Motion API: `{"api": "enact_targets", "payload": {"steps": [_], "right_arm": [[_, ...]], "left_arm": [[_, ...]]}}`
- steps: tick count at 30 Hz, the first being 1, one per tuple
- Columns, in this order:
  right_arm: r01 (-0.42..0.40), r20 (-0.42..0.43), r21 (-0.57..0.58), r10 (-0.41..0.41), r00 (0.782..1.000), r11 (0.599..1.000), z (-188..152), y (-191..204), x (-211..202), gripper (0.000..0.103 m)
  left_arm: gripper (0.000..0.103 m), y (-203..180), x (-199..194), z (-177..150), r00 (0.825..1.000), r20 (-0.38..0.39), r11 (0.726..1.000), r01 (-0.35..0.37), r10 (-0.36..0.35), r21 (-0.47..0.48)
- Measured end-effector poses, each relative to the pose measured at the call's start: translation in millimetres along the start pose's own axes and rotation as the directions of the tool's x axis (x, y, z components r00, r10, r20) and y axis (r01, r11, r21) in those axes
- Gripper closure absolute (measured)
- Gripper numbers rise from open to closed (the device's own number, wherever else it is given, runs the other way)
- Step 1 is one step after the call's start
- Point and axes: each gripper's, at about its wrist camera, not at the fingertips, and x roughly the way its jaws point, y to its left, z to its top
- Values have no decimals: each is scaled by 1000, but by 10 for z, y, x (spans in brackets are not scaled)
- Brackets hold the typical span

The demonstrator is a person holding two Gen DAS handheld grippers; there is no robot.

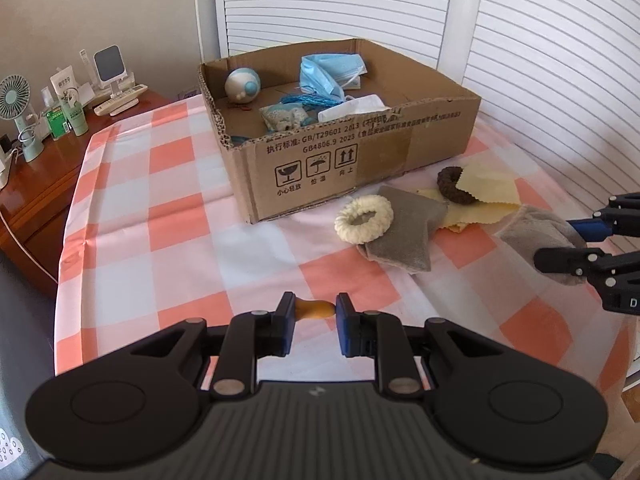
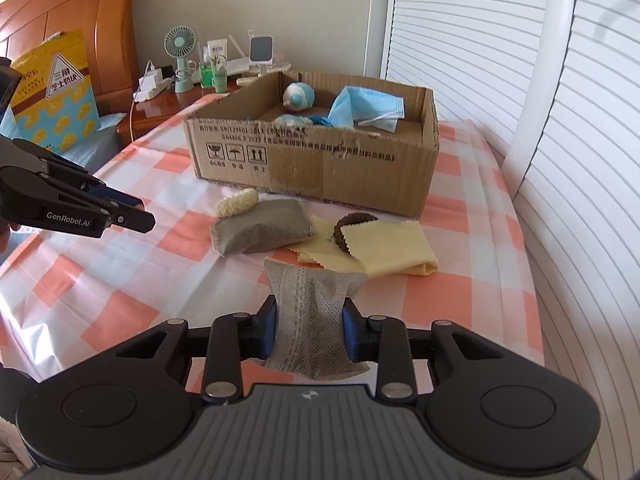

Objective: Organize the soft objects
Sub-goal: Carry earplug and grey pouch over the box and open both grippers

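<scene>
Our left fingers [image 1: 316,312] pinch a small orange piece [image 1: 316,309]; our right fingers [image 2: 309,326] clamp a grey mesh pouch [image 2: 310,320] above the checked surface [image 2: 120,280]. Both loads await carrying to the cardboard box [image 2: 320,168], printed "GB4806.9 2023"; the left gripper's body reads "GenRobot.AI".

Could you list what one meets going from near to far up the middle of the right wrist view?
Right gripper shut on a grey mesh pouch → yellow cloth → cardboard box → blue face mask inside the box.
</scene>
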Motion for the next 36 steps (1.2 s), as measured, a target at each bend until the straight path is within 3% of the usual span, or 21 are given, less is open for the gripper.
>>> {"api": "enact_targets", "payload": {"steps": [6,12,17,23,24,25,26,28,31,36], "right_arm": [[13,57,-34,-11,998,999,158,-16,-135,67],[24,103,-51,-18,995,998,318,-58,-181,67],[44,120,-53,-38,992,998,409,-120,-190,67],[55,129,-68,-46,991,996,491,-144,-167,67],[56,130,-72,-47,990,996,501,-145,-159,67],[57,131,-75,-47,990,996,510,-145,-146,67],[58,131,-77,-47,990,995,522,-146,-136,67],[55,131,-77,-44,990,996,547,-148,-121,67],[56,135,-87,-44,990,995,599,-145,-102,67],[57,150,-82,-44,988,995,707,-175,-88,67]], "left_arm": [[83,-57,-204,184,999,35,999,23,-25,49],[83,-105,-316,631,993,115,994,25,-37,107],[83,-160,-209,1025,987,158,988,10,-35,157],[81,-154,110,1320,989,149,987,-33,10,159],[78,-143,163,1339,989,149,987,-41,18,154],[60,-129,205,1349,988,151,988,-47,25,144],[31,-121,240,1354,989,145,990,-53,33,134],[0,-126,247,1324,988,145,989,-72,53,126],[0,-180,114,1208,973,205,981,-134,103,142],[0,-319,-173,984,969,188,966,-193,160,172]]}}
